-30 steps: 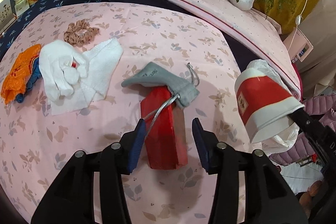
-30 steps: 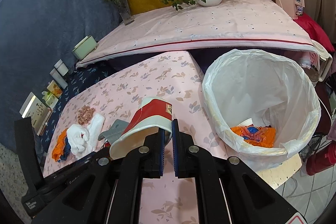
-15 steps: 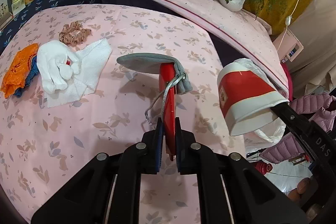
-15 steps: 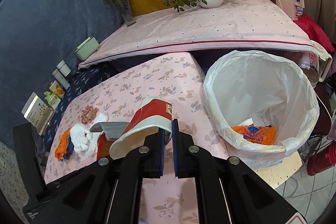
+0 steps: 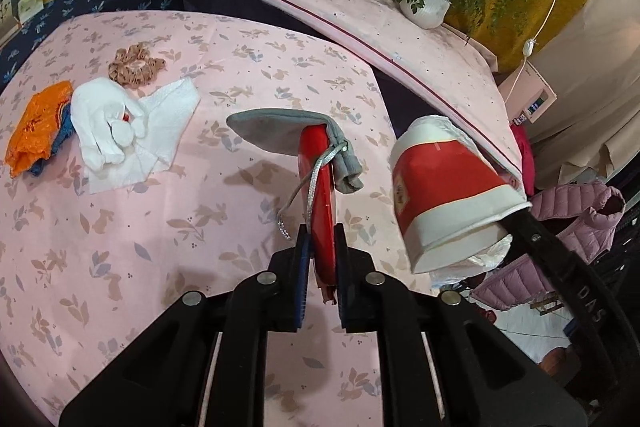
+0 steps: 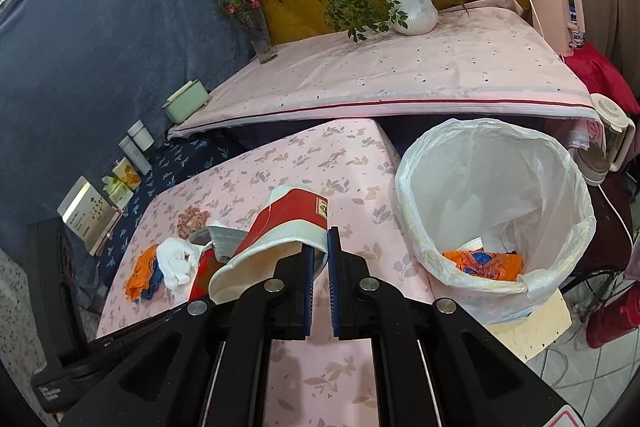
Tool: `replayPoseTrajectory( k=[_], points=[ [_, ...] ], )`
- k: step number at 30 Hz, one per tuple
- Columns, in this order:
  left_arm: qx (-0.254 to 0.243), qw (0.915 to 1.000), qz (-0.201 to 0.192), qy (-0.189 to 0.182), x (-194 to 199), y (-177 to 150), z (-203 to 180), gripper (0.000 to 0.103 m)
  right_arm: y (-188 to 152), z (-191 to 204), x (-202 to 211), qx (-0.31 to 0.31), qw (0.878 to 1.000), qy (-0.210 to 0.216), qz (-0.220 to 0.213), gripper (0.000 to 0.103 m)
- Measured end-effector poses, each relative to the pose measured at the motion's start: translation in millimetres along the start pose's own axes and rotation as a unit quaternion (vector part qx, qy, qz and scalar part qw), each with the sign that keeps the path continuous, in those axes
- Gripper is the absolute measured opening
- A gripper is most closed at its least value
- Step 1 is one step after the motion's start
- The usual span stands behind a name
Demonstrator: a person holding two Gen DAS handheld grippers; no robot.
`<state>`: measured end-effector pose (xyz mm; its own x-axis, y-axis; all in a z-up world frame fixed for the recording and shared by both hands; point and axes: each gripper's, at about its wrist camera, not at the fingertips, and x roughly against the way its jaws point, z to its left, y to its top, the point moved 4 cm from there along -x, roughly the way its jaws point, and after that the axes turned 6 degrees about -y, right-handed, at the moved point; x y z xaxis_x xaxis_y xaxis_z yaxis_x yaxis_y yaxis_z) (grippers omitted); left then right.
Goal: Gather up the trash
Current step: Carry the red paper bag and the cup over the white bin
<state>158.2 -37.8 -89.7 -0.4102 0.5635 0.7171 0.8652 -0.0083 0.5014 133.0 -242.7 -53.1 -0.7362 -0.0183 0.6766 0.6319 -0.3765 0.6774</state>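
Observation:
My left gripper (image 5: pixel 322 243) is shut on the near edge of a flat red packet (image 5: pixel 320 179), which stands on edge above the pink tablecloth (image 5: pixel 160 247). A grey drawstring pouch (image 5: pixel 272 131) is draped over the packet's far end, its silver cord hanging down. My right gripper (image 6: pixel 319 251) is shut on the rim of a red and white paper cup (image 6: pixel 288 223), held tilted with its mouth toward me, left of the white-lined trash bin (image 6: pixel 520 179). Orange wrappers (image 6: pixel 480 261) lie in the bin's bottom.
On the cloth at the left lie a white glove (image 5: pixel 104 119) on a tissue (image 5: pixel 168 115), an orange wrapper (image 5: pixel 36 123) and a pink scrunchie (image 5: pixel 134 65). A higher pink-covered table (image 6: pixel 400 75) with a potted plant (image 6: pixel 414 13) stands behind. The bin sits off the table's right edge.
The left jaws closed on the red packet and lifted it on edge off the cloth, the grey pouch riding on top. The cup in the right gripper shifted slightly.

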Motion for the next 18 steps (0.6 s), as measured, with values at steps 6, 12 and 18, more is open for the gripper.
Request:
replayPoseTrajectory(
  k=[6,12,18],
  points=[
    [-0.004,0.9997,-0.021,-0.011,21,7,-6,0.012,-14,9,-13,0.008,1.0,0.002,0.02,0.007],
    [-0.01,0.9988,-0.037,-0.03,38,16,-15,0.014,-19,16,-20,0.018,1.0,-0.002,0.024,0.006],
    [-0.023,0.9983,-0.048,-0.026,46,20,-23,0.023,-26,13,-30,0.014,0.999,-0.008,0.037,0.006]
  ],
)
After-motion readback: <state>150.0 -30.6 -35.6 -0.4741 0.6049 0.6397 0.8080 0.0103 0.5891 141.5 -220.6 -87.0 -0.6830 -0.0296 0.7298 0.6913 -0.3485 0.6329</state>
